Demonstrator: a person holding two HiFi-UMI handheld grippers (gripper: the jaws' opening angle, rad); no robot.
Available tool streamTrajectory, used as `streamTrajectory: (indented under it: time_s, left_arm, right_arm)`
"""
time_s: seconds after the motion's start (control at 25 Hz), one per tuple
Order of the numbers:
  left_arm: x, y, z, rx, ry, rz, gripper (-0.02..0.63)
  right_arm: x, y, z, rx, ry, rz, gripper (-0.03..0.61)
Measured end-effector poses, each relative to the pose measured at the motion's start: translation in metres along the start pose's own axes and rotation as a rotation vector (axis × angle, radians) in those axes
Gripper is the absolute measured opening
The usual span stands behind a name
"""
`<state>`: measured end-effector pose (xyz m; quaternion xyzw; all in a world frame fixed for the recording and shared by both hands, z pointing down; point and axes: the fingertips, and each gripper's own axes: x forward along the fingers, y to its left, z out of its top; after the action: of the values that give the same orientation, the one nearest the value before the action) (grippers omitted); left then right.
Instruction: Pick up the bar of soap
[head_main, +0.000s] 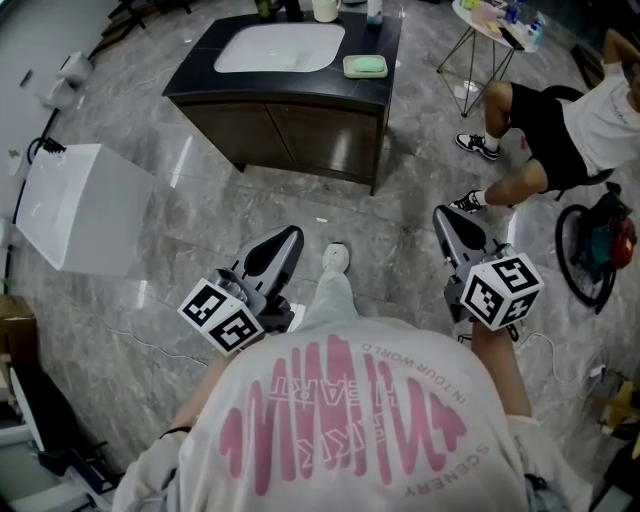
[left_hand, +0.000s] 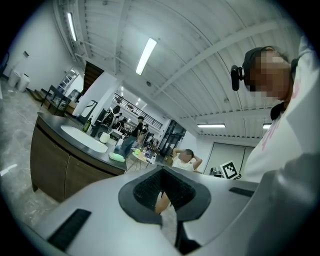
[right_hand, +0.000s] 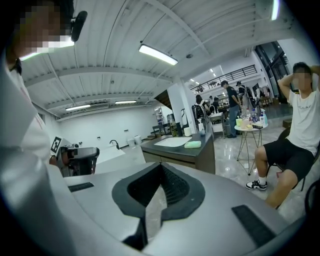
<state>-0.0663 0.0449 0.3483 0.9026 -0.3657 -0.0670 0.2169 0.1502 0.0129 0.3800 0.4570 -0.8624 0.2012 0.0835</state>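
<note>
A: Where is the bar of soap (head_main: 365, 66)?

B: On the dark bench (head_main: 290, 88), just right of the white sink (head_main: 280, 47), near the bench's right end. It is pale green, lies flat, and seems to sit in a shallow dish, though it is too small to be sure.

A: And the hand-held grippers?

B: The left hand-held gripper (head_main: 283, 245) and the right hand-held gripper (head_main: 450, 225) are both close to the person's body. They are well apart from the bench, with open floor between. Each one's jaws are pressed together with nothing between them.

A: Which way does the soap lie from them?

B: Ahead, and roughly midway between the two in the head view. Neither is clearly nearer. It sits a little right of centre in the right gripper view and off to the left in the left one.

A: Long axis?

B: Along the bench's front edge, so crosswise to a head-on approach. Judgement: the jaws must spread first. To pinch the narrow width, the chosen gripper likely has to come in from above or from the bench's end.
</note>
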Motion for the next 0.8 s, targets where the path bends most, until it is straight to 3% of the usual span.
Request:
streamTrajectory:
  time_s: [0.8]
  left_arm:
    - [0.112,0.118,0.076,-0.016,0.034,-0.07,0.011]
  right_arm:
    - [0.127,-0.067,0.077,0.025,0.004,-0.085,0.011]
